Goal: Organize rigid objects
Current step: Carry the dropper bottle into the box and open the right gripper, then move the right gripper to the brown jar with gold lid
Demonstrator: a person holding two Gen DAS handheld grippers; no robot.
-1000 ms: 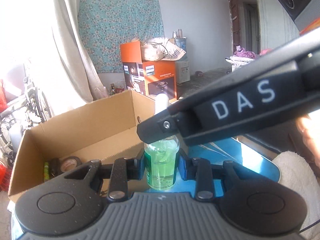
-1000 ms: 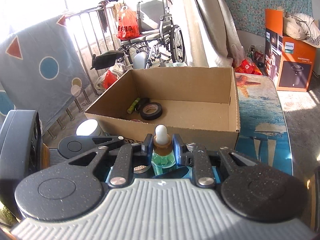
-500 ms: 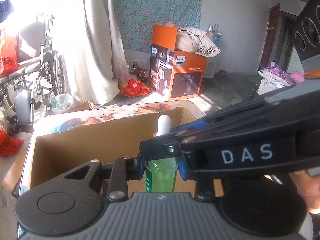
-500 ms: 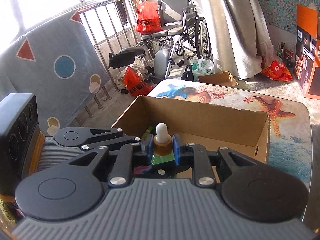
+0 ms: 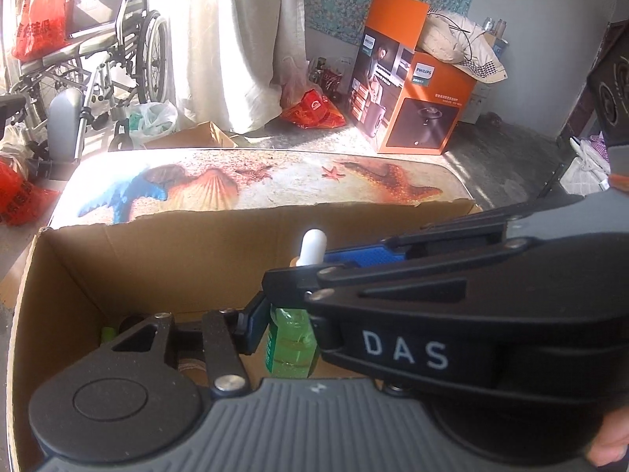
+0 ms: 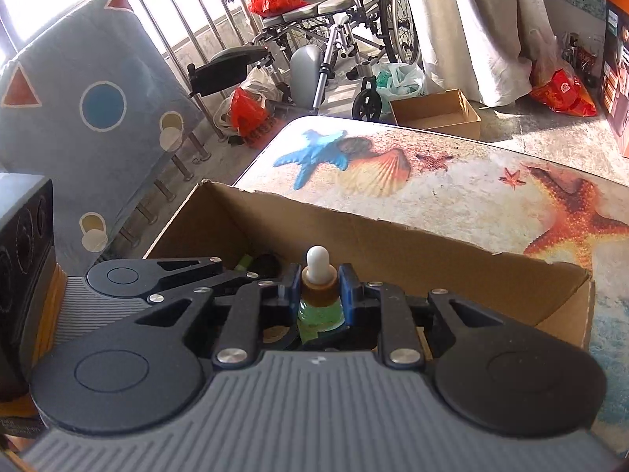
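Note:
A green dropper bottle (image 5: 291, 338) with a white rubber bulb and tan collar is held upright over the open cardboard box (image 5: 157, 251). My left gripper (image 5: 289, 326) is shut on its green body. My right gripper (image 6: 317, 289) is shut on its collar and crosses the left wrist view from the right. The bottle (image 6: 319, 306) shows in the right wrist view above the box (image 6: 432, 244). A green marker (image 6: 243, 261) and a black tape roll (image 6: 267, 262) lie in the box's left corner.
The box stands on a table with a seashell and starfish print (image 6: 452, 173). Beyond it are a wheelchair (image 6: 334, 19), a small cardboard box (image 6: 436, 112) on the floor, red bags, a curtain and an orange Philips box (image 5: 409, 90).
Both grippers have carried the bottle forward and over the box, so its inside now lies right under the bottle. Both stay shut on the bottle.

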